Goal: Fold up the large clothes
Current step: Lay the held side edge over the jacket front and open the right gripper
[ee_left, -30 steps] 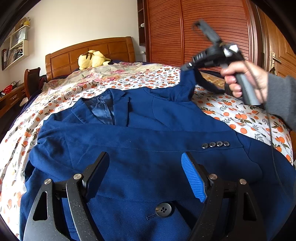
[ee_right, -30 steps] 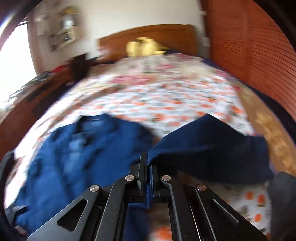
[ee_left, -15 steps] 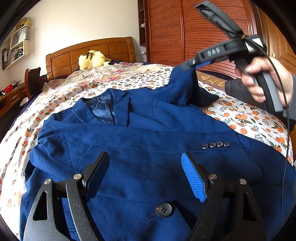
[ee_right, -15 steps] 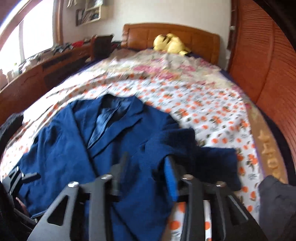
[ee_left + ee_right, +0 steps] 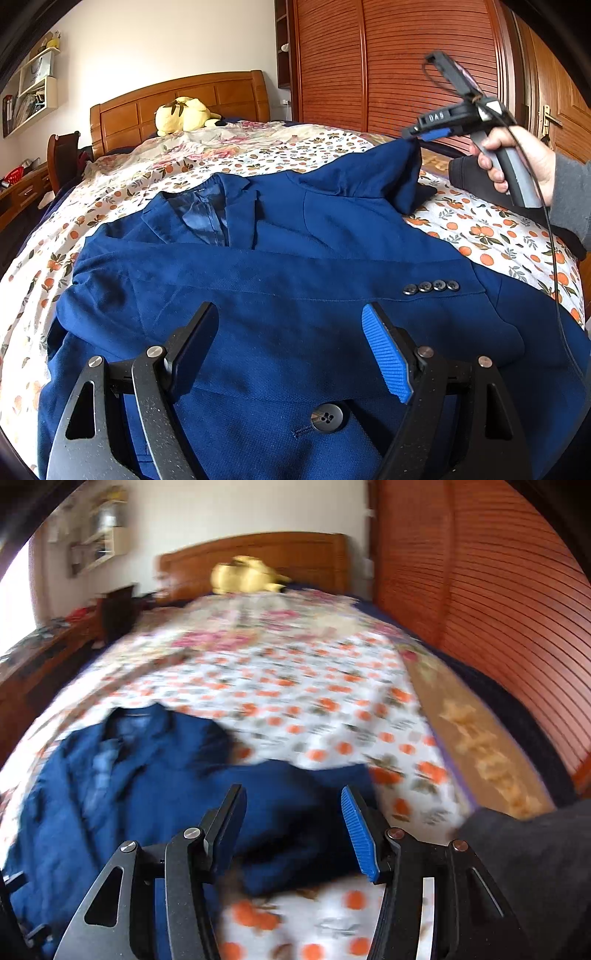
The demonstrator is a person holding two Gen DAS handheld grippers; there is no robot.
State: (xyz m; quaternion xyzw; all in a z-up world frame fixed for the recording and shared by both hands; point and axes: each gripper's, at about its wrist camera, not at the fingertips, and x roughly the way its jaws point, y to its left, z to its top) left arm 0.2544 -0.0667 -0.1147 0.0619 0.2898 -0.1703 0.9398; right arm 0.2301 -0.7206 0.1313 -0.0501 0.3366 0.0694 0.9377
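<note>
Mostly flat navy blazer [image 5: 295, 295], shoulder bunched

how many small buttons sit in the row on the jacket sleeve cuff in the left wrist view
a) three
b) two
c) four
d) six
c) four: the left wrist view shows four small dark buttons side by side on the cuff of the sleeve folded across the blue jacket, just beyond the open fingers of the left gripper.
</note>
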